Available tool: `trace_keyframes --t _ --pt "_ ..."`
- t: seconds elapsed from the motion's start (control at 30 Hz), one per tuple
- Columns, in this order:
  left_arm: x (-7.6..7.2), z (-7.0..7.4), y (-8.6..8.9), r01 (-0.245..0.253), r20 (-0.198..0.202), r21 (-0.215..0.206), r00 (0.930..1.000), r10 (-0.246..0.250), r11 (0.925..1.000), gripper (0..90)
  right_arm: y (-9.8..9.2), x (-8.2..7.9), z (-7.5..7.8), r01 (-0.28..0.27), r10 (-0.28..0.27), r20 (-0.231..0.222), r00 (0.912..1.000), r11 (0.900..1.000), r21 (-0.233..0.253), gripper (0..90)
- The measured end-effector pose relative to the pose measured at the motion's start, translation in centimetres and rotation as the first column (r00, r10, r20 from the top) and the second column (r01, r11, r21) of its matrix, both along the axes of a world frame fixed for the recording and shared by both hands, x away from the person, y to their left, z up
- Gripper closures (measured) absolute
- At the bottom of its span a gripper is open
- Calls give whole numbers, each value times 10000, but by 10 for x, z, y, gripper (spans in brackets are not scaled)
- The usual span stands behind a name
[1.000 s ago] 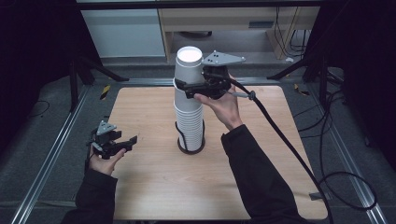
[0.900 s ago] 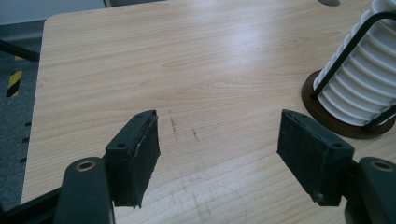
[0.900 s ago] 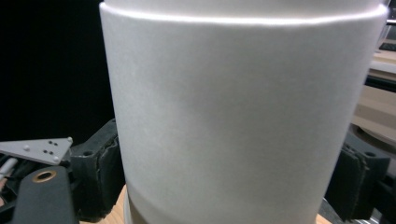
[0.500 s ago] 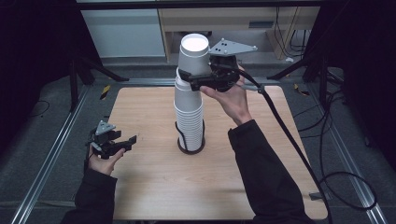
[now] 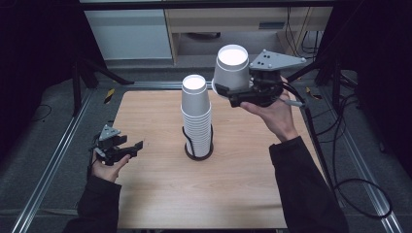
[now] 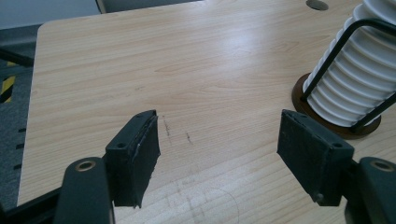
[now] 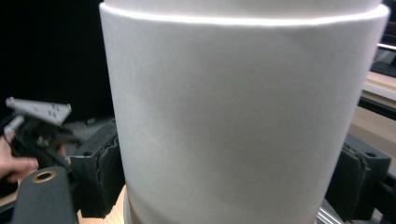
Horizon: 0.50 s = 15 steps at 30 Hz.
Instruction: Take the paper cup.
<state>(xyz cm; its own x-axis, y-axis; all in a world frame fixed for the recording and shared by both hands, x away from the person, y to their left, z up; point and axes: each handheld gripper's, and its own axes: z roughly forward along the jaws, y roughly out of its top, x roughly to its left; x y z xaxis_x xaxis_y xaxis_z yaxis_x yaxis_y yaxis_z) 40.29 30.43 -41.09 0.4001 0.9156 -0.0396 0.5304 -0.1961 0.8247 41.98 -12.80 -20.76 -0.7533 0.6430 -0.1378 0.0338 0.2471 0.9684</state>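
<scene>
White cup (image 5: 231, 69) held upside down in the air by the right gripper (image 5: 228, 93), up and to the right of the stack (image 5: 196, 114).

Its fingers (image 7: 100, 175) pressed against the cup's sides near the rim, one on each side, and the cup was clear of the stack, touching nothing else. The stack of upturned white cups stood upright in a black wire holder (image 5: 198, 148) near the middle of the wooden surface (image 5: 160, 189), its round base flat on the wood. The left gripper (image 5: 127, 150) sat low at the surface's left edge, well apart from the stack, its fingers (image 6: 135, 156) spread wide with nothing between them; past them the left gripper view showed bare wood and the foot of the stack.
</scene>
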Motion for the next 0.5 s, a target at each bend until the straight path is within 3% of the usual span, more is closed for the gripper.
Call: trace_keyframes --t 0.23,0.5 --pt "-2 4 -3 269 61 -28 9996 -269 9996 286 -23 -11 -20 -17 1 -337 9994 9990 -447 148" --pt "-5 8 -11 828 162 -148 9965 -826 9965 285 -42 -23 -68 -476 340 -1225 9919 9928 -1095 149"
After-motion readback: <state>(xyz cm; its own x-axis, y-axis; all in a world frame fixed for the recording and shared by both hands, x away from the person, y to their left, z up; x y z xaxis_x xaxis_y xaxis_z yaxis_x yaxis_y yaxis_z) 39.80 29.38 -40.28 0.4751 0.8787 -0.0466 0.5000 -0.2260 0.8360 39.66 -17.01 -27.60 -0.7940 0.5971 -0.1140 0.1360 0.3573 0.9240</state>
